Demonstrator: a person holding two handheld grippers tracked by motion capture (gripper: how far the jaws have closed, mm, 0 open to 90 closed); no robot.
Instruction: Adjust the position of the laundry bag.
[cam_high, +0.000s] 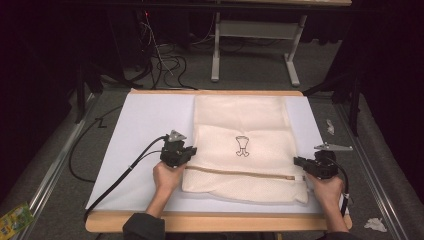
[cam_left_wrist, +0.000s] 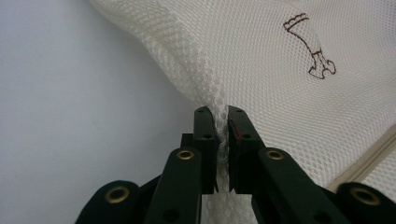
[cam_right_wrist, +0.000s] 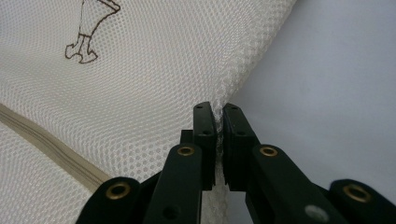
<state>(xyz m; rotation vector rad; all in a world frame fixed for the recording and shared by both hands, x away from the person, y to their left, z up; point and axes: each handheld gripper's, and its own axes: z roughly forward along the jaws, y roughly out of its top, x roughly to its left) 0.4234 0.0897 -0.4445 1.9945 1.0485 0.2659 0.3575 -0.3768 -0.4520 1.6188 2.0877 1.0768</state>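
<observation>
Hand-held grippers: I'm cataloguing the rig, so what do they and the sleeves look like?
Both the left hand-held gripper and the right hand-held gripper are black, with brass-coloured rivets on flat jaw links. Each carries a grey three-cornered plate and trails a black cable. The sleeves are dark.

The mesh bag is cream-white, woven in a fine honeycomb net, with a small dark brown outline drawing near its middle. Below that drawing a tan zipper band crosses the bag. Under the bag lies a plain pale bluish-white sheet, and past the sheet's edges the counter shows light wood. The left gripper and right gripper are black, with brass-coloured rivets below their jaws.
</observation>
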